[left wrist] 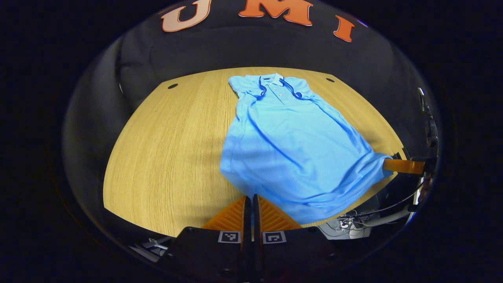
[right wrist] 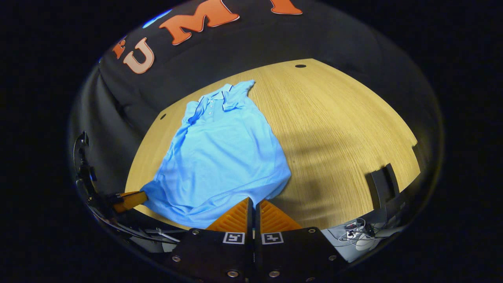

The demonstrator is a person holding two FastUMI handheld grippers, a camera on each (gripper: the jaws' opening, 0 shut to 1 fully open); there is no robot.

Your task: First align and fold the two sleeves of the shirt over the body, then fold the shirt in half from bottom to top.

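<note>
Shirt (left wrist: pixel 290 145) lies flat on the bench (left wrist: pixel 169 157), collar (left wrist: pixel 275 80) at the far side, hem toward me. Its long axis runs away from me, near edge to far edge. Both sleeves look already folded in over the body, so my reading is that the bottom-to-top fold is the step in hand.

Left claw (left wrist: pixel 252 208): fingers pressed together at the hem's left corner. The cloth edge lies right at the tips; I cannot tell whether any cloth is pinched between them.

Right claw (right wrist: pixel 253 212): fingers likewise pressed together, at the hem's right corner, cloth edge just at the tips. Same doubt about a pinch. In the left gripper view the right claw sits at the far right hem corner, and the cloth bunches and pulls toward it, which suggests a hold there.

Relation that matters: the collar lies straight ahead of both claws, along the shirt's long axis. Each claw is at its own hem corner, so neither has to cross over.

Room: bare bench to the left of the shirt and wide bare bench to its right. The hem sits at the near bench edge, part of it seeming to overhang. Nothing stands between hem and collar. Risk, as I judge it: uneven lift skews the fold.
</note>
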